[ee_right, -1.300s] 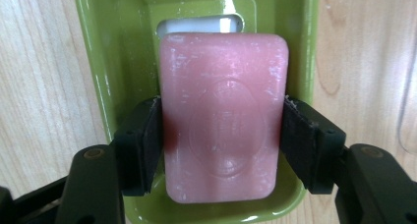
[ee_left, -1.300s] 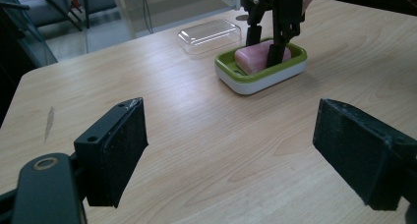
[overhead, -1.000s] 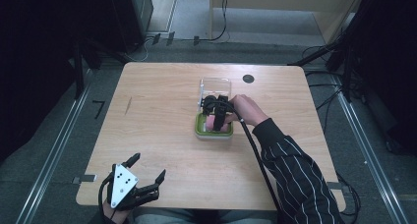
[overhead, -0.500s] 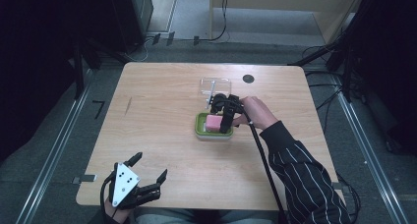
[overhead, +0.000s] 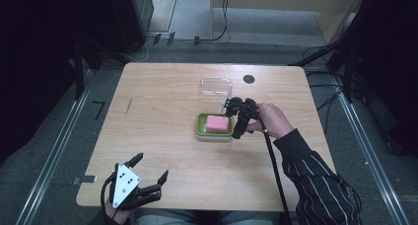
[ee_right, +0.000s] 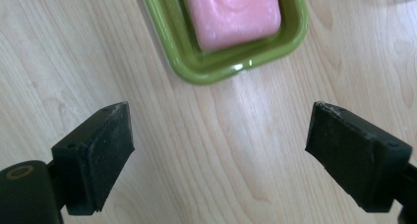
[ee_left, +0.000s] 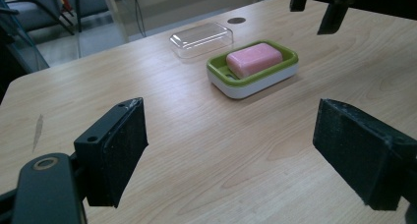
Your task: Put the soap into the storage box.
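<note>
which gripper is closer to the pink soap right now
Right. The right gripper hangs open just beside the soap dish holding the pink soap, on its right side. The left gripper sits open far off at the table's near left edge.

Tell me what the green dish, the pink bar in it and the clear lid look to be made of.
Green dish: probably glossy moulded plastic, green upper over a white base; light glints on its rim.
Pink bar: looks like soap, matte and waxy with rounded edges.
Clear lid: see-through hard plastic, most likely; the wood shows through it.
</note>
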### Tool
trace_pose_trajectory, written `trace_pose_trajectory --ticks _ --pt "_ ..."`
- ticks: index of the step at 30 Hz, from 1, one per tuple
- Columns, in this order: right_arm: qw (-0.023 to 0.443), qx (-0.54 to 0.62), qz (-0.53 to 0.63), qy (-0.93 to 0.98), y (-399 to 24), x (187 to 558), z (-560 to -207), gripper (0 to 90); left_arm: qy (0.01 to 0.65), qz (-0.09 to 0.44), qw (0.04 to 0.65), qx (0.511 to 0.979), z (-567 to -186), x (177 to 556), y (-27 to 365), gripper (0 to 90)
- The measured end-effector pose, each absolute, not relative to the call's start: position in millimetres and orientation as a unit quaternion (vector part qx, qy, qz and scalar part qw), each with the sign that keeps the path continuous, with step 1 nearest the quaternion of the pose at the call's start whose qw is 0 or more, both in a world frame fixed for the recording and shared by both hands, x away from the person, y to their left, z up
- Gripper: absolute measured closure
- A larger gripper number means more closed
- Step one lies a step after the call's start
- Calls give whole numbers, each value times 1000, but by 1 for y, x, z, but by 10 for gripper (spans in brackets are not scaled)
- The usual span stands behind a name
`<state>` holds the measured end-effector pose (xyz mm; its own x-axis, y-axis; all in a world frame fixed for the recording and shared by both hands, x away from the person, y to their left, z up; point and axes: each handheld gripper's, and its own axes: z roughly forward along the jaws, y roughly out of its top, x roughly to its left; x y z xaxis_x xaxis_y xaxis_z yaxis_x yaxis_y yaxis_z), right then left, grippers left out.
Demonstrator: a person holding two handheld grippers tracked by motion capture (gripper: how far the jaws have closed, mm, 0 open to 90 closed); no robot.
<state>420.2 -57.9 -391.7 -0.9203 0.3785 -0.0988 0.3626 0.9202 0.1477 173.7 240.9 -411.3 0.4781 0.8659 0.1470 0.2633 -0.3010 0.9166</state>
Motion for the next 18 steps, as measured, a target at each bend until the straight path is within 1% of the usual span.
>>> trace_pose_trajectory --ticks 18 --pt "66 244 52 966 -102 387 -392 104 382 335 448 735 -411 175 240 136"
